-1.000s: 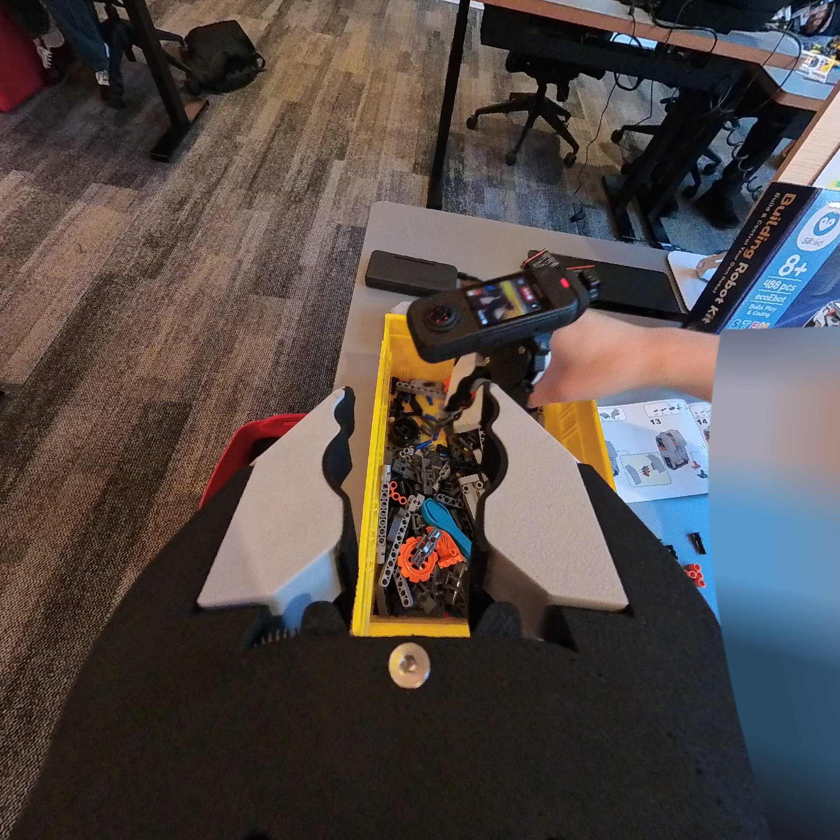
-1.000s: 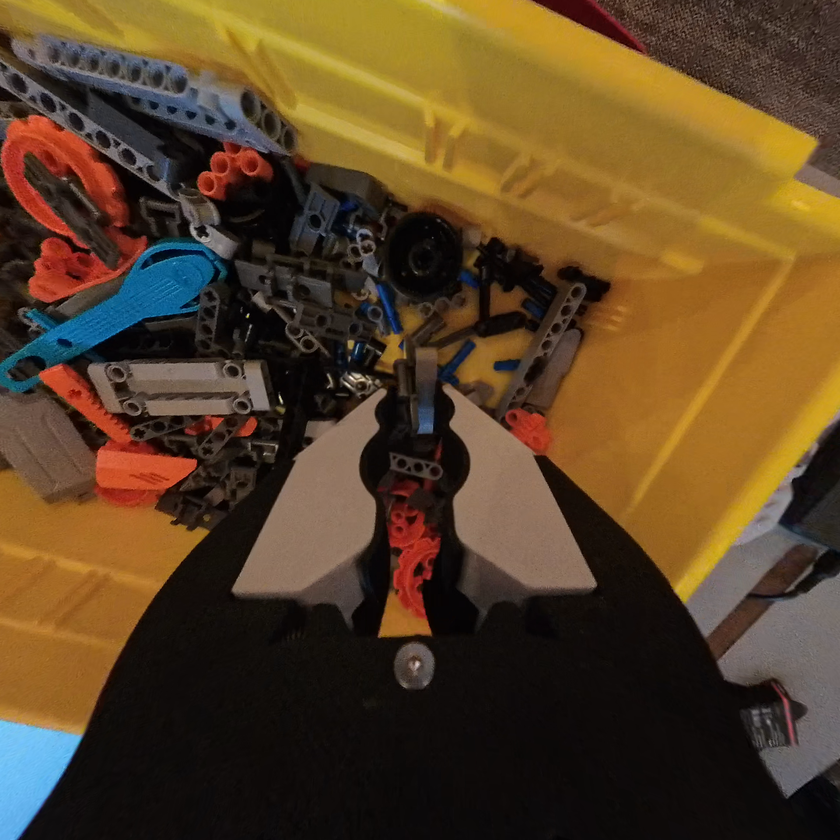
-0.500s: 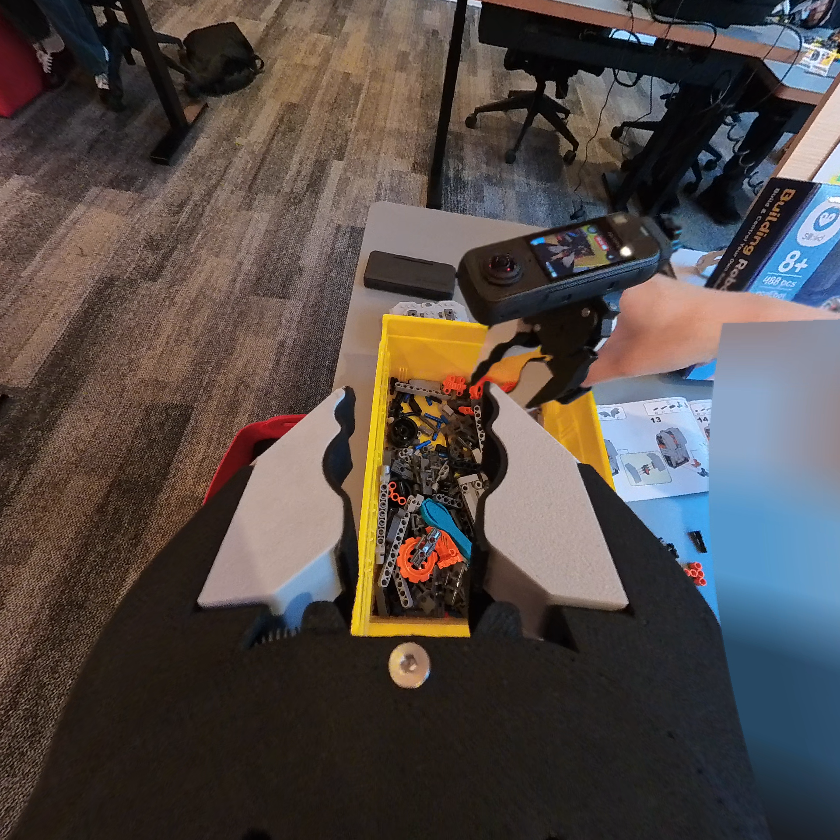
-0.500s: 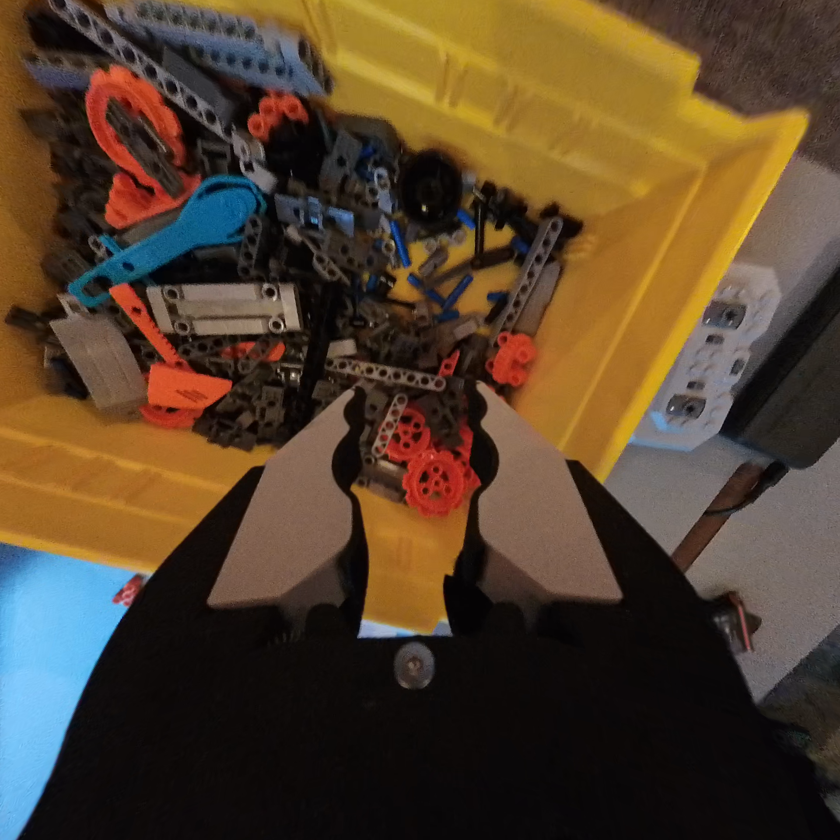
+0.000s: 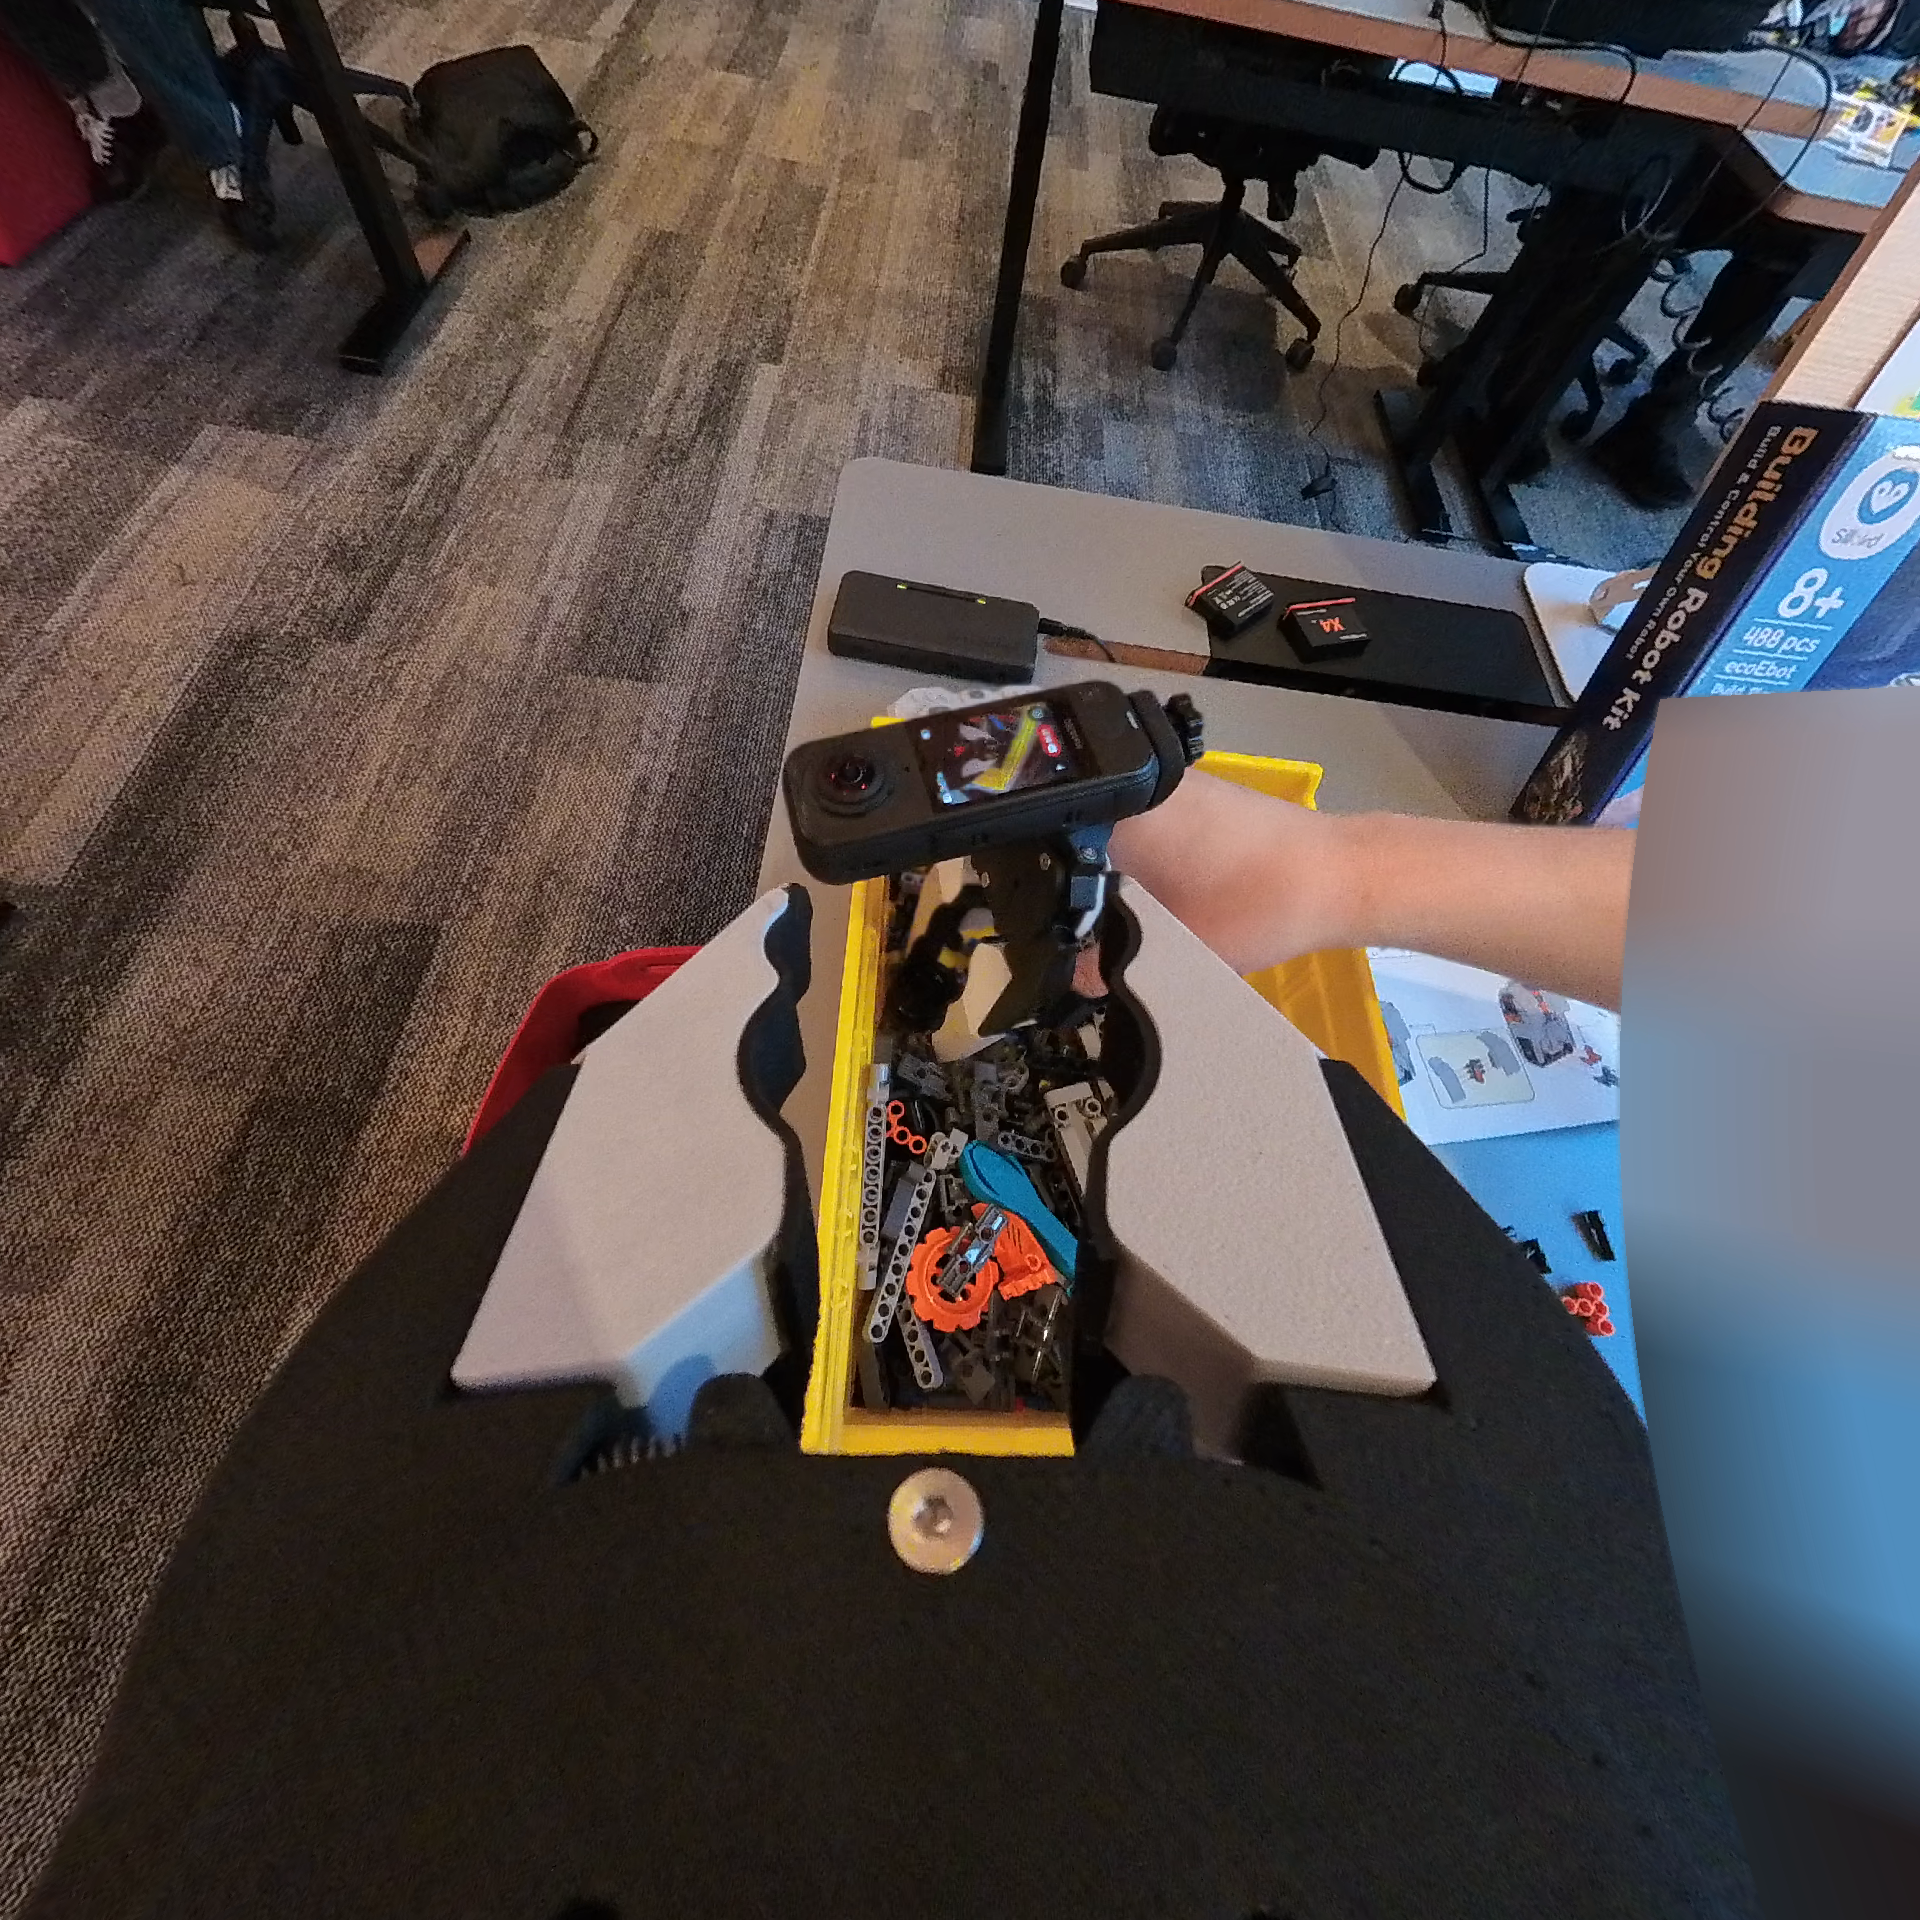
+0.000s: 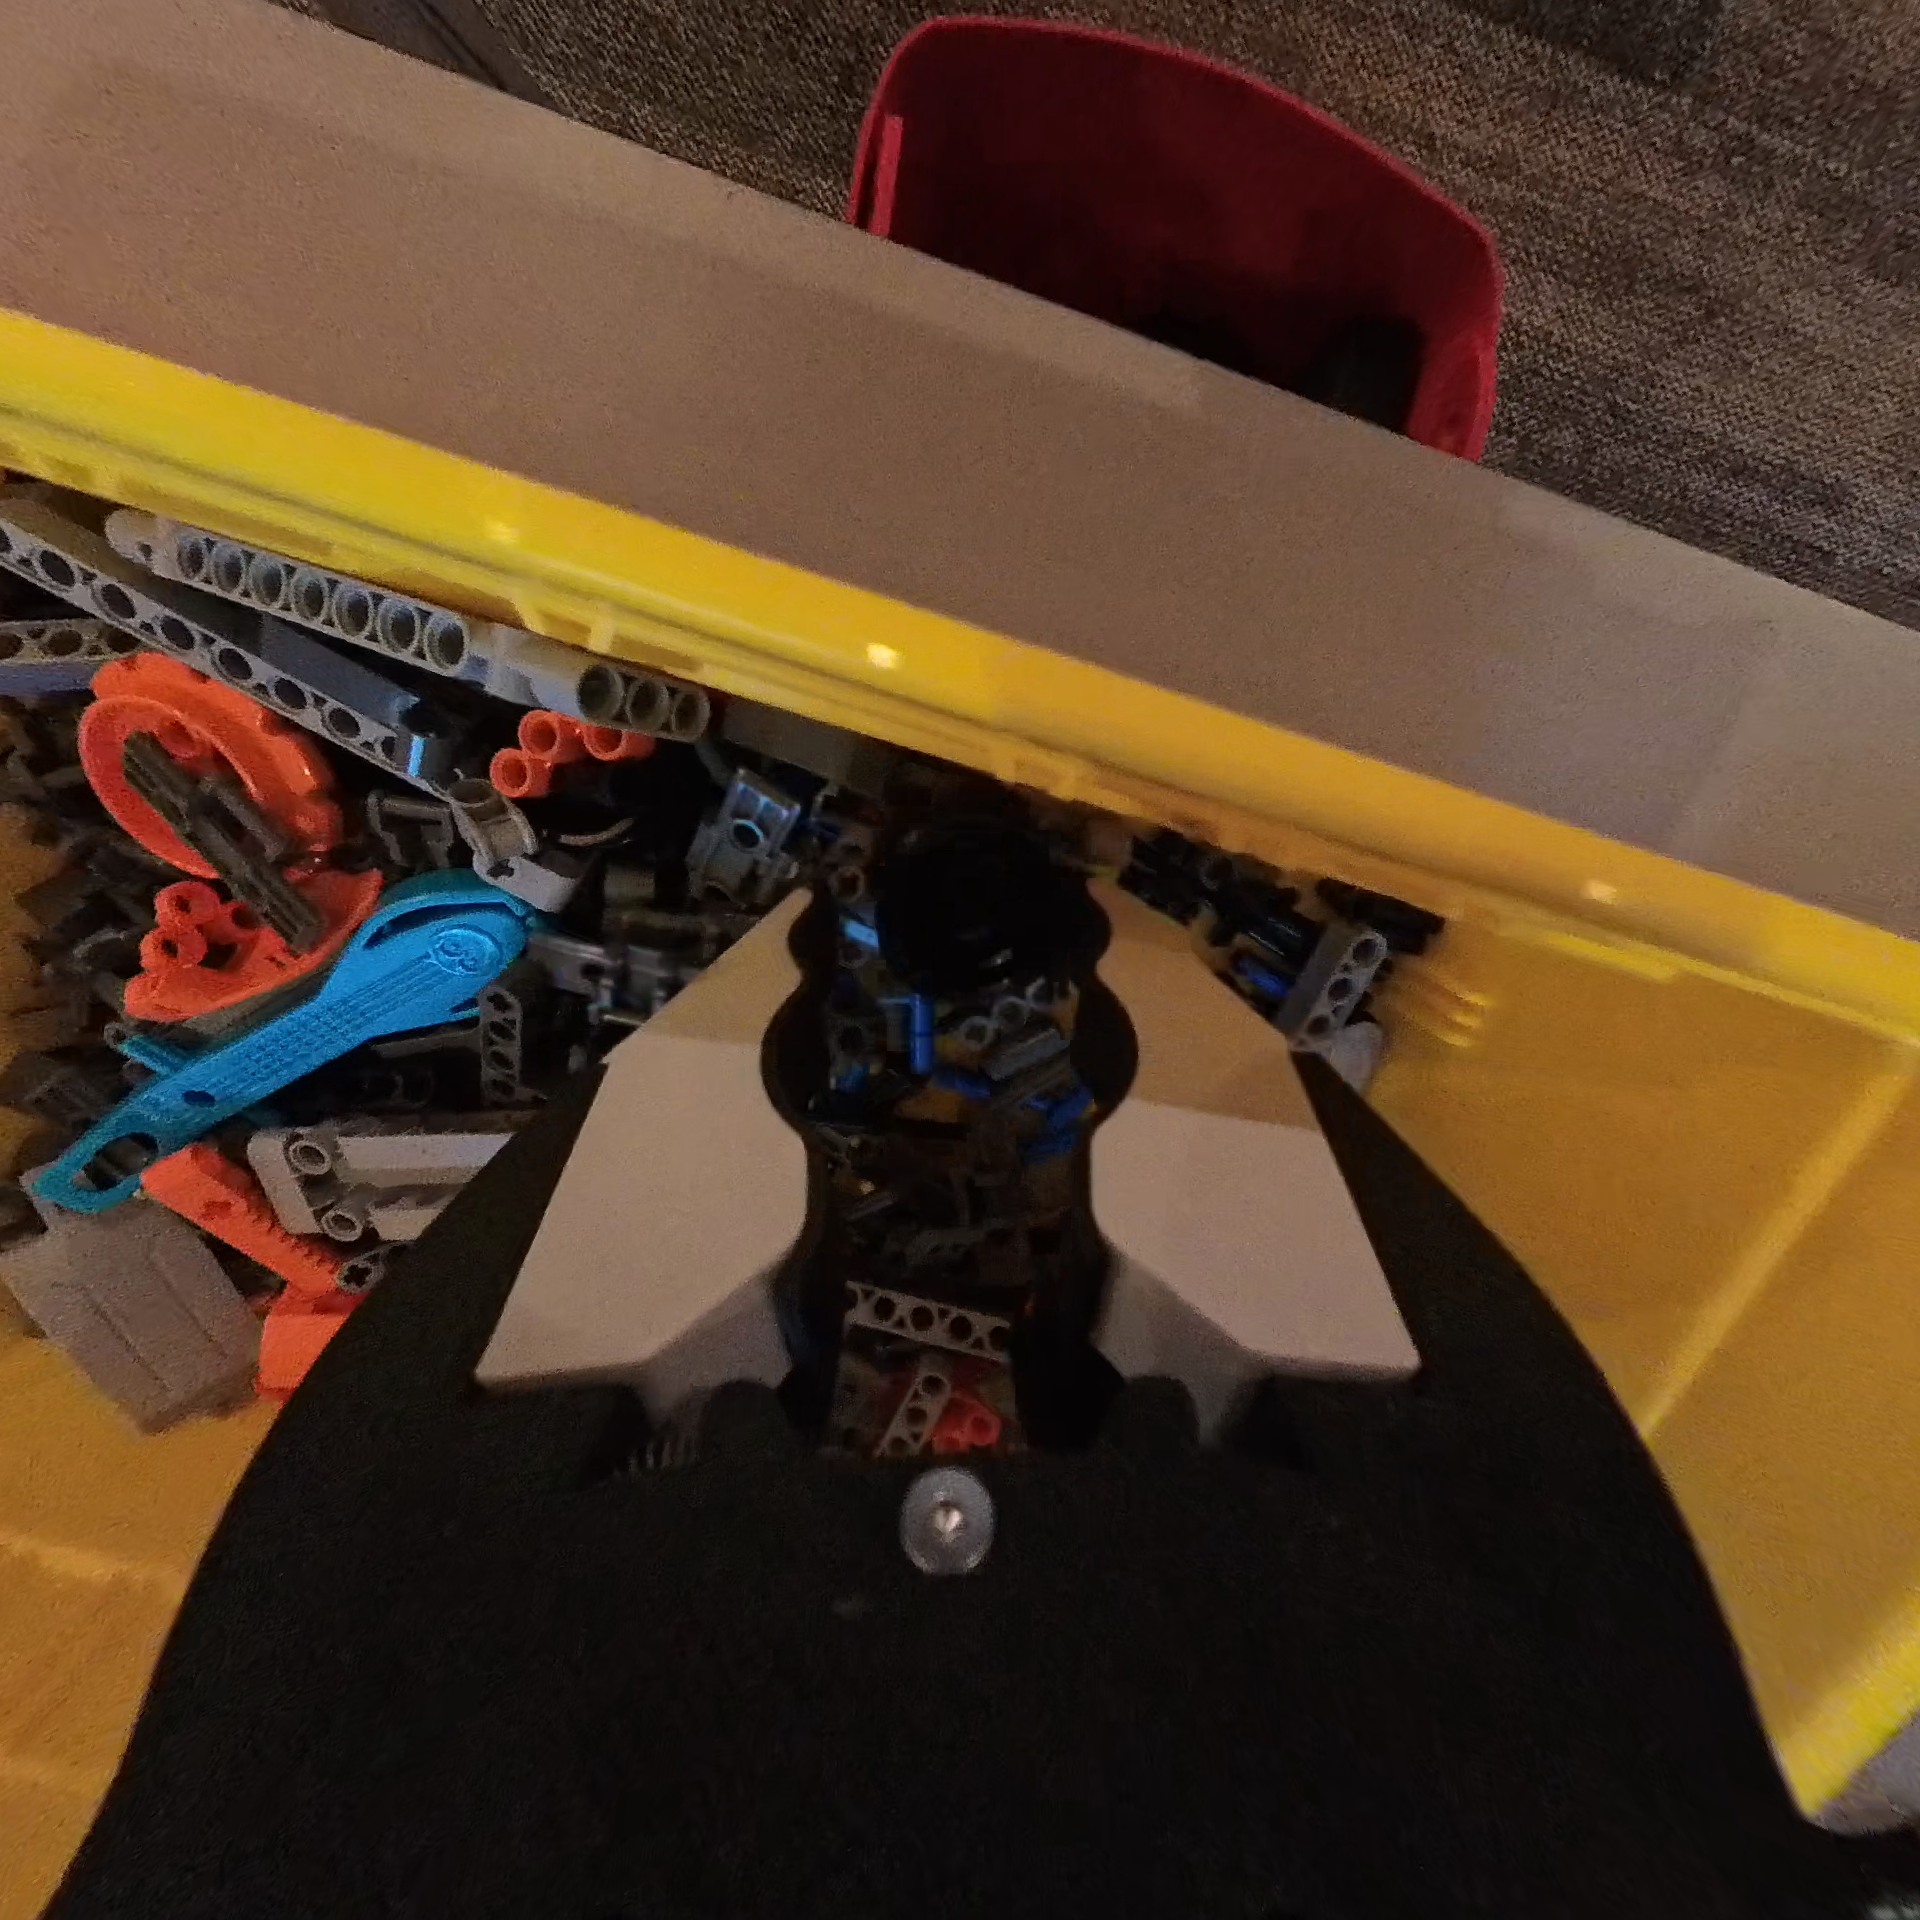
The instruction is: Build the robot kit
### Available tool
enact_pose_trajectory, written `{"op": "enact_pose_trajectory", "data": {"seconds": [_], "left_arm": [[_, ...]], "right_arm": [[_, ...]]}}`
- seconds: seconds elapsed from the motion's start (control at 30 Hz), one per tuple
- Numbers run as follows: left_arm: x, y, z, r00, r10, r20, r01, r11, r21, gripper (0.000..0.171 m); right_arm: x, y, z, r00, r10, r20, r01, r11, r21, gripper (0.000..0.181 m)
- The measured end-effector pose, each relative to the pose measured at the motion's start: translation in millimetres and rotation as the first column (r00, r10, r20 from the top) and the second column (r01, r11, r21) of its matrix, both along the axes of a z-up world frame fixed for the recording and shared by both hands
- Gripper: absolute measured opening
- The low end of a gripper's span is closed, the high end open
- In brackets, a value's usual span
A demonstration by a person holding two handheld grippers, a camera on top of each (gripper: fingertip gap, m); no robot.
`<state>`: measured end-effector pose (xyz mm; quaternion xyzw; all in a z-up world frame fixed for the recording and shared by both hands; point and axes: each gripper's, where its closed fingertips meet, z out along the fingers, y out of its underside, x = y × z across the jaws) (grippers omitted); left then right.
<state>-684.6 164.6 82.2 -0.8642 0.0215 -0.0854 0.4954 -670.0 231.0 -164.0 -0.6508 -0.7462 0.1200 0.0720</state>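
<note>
Yellow plastic bin (image 6: 1558, 1195) | perforated beams | right gripper (image 6: 951, 935) splayed, perhaps touching black wheel (image 6: 971, 914)

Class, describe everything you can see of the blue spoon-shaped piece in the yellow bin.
The blue spoon-shaped piece looks like moulded plastic: a rounded head bearing an embossed mark, a ribbed handle, and a loop at its tail. It lies flat and diagonal on the heap in the yellow bin, overlapping orange parts and grey beams. Neither gripper touches it.

An office: desks (image 5: 1558, 94), swivel chairs (image 5: 1216, 260), carpet-tiled floor (image 5: 416, 623)
</note>
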Motion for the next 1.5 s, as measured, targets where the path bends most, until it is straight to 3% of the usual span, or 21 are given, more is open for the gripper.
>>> {"op": "enact_pose_trajectory", "data": {"seconds": [0.1,0.3,0.4,0.5,0.57,0.67,0.77,0.83,0.93,1.07,1.13,1.23,1.3,1.4,1.5], "left_arm": [[0,0,0,1.0,-0.001,-0.001,0.001,1.0,0.0,0.053],[1,0,-1,1.0,-0.004,-0.003,0.004,1.0,-0.004,0.053],[1,0,0,1.0,-0.005,-0.004,0.005,1.0,-0.002,0.053],[1,0,0,1.0,-0.004,-0.003,0.004,1.0,-0.001,0.053],[2,0,-1,1.0,-0.006,-0.006,0.006,1.0,-0.006,0.053],[3,0,-1,1.0,-0.006,-0.01,0.006,1.0,-0.006,0.053],[1,0,0,1.0,-0.001,-0.005,0.001,1.0,-0.001,0.053],[0,0,0,1.0,0.001,-0.001,-0.001,1.0,0.0,0.053],[0,0,0,1.0,0.0,0.001,0.0,1.0,0.001,0.053],[-1,-1,1,1.0,-0.003,0.004,0.003,1.0,0.006,0.053],[-1,-1,1,1.0,-0.002,0.007,0.002,1.0,0.009,0.053],[-2,-2,2,1.0,-0.003,0.01,0.002,1.0,0.013,0.053],[-1,-2,2,1.0,-0.005,0.009,0.005,1.0,0.014,0.053],[0,-2,2,1.0,-0.007,0.006,0.007,1.0,0.011,0.053],[0,-2,2,1.0,-0.008,0.006,0.007,1.0,0.012,0.053]], "right_arm": [[4,5,3,1.0,-0.011,0.007,0.01,1.0,0.025,0.031],[34,12,26,0.999,-0.003,0.034,0.001,0.999,0.049,0.03],[67,13,39,0.994,-0.009,0.105,0.004,0.999,0.044,0.029],[117,19,44,0.961,-0.051,0.272,0.038,0.998,0.055,0.03],[130,25,46,0.954,-0.071,0.292,0.044,0.994,0.097,0.045],[118,30,54,0.978,-0.052,0.2,0.023,0.989,0.144,0.049],[79,28,72,1.0,0.001,-0.032,0.004,0.988,0.151,0.043],[57,25,85,0.984,0.014,-0.177,0.009,0.992,0.129,0.043],[39,27,95,0.964,-0.023,-0.263,0.044,0.996,0.073,0.042],[31,34,90,0.96,0.044,-0.278,-0.01,0.993,0.121,0.0],[26,39,89,0.949,0.069,-0.308,-0.021,0.988,0.156,0.0],[28,49,73,0.97,0.06,-0.237,-0.013,0.98,0.196,0.0],[28,56,58,0.983,0.058,-0.173,-0.01,0.964,0.265,0.014],[25,59,37,0.996,-0.006,-0.092,0.034,0.952,0.305,0.026],[20,61,22,0.995,-0.083,-0.059,0.098,0.938,0.334,0.025]]}}
